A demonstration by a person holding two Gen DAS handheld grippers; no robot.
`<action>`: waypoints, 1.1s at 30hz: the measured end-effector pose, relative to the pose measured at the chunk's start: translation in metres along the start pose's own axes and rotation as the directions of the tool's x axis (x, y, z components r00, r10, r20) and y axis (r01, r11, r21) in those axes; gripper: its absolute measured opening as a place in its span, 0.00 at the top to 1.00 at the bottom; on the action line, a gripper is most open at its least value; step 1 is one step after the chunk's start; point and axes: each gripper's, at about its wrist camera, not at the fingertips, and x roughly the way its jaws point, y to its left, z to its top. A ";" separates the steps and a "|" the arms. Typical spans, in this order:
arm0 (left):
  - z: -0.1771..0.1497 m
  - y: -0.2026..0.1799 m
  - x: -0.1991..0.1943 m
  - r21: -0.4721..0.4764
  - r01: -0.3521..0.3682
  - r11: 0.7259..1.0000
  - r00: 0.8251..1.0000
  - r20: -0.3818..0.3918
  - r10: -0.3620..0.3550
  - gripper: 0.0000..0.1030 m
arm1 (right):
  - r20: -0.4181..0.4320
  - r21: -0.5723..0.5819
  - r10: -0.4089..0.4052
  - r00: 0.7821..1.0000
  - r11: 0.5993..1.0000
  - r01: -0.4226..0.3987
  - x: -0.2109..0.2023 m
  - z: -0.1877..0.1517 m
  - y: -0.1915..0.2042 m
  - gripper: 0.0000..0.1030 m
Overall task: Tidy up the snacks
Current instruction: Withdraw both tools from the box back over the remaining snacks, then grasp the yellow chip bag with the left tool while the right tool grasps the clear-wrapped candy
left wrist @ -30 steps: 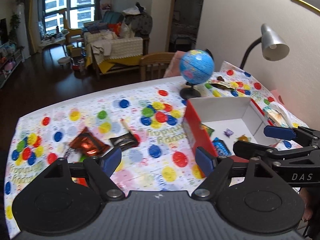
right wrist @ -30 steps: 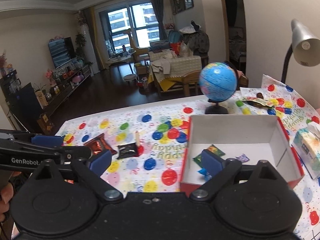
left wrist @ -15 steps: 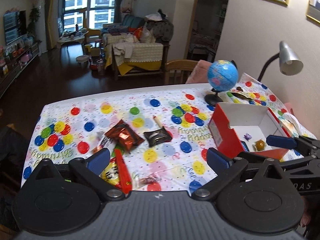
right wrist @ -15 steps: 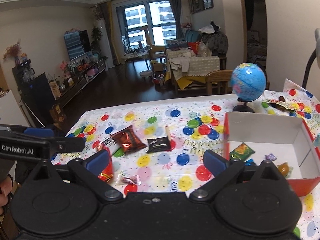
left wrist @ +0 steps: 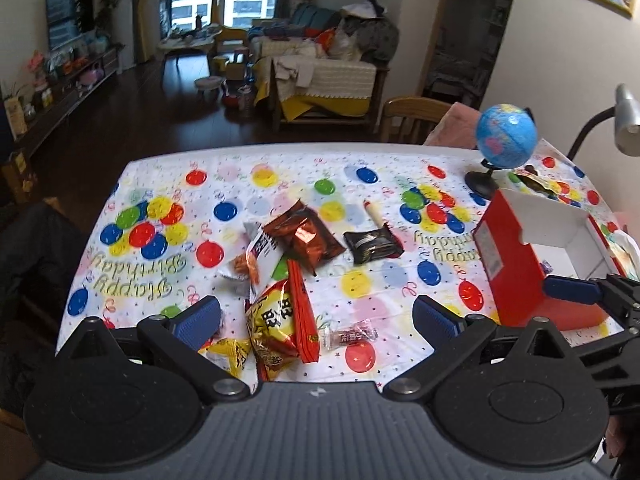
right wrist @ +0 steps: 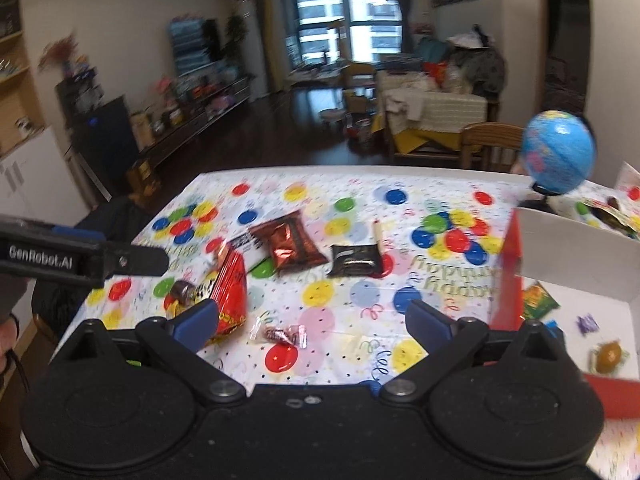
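Left gripper [left wrist: 316,316]: pitched downward over the desk's [left wrist: 248,184] near edge; jaws spread wide, having just been opening, nothing gripped; the snack pile is seen between them on the cloth below.
Right gripper [right wrist: 312,320]: pitched downward beside it, jaws released and empty; a small wrapped candy [right wrist: 280,334] is seen between them on the cloth.

Snacks outside the box, counted:
- one brown foil packet [left wrist: 306,236], mid-desk;
- one black packet [left wrist: 372,245], just right of it;
- one cream stick [left wrist: 373,213], touching the black packet's far edge;
- one white packet [left wrist: 260,256], one yellow bag [left wrist: 272,320] and one red pack [left wrist: 302,316], overlapping toward the near edge;
- one yellow packet [left wrist: 226,352], near edge;
- the wrapped candy, just right of the pile.

One red box [right wrist: 576,264], open-topped, at the desk's right edge, is holding four small items visible in the right view.
One globe [left wrist: 505,136], far right corner.

Open cloth is left along the far and left edges and between pile and box.
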 end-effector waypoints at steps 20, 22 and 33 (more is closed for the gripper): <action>-0.012 0.019 0.098 -0.117 -0.126 0.985 0.976 -0.193 0.102 0.00 | -0.236 -0.259 0.147 0.961 0.943 -0.208 0.117 -0.005 0.003 0.20; -0.012 0.019 0.105 -0.119 -0.131 0.984 0.974 -0.201 0.106 0.00 | -0.250 -0.299 0.162 0.955 0.925 -0.235 0.124 -0.005 0.006 0.21; -0.009 0.019 0.140 -0.121 -0.175 0.977 0.959 -0.247 0.141 0.01 | -0.321 -0.412 0.186 0.929 0.855 -0.314 0.171 -0.012 0.019 0.45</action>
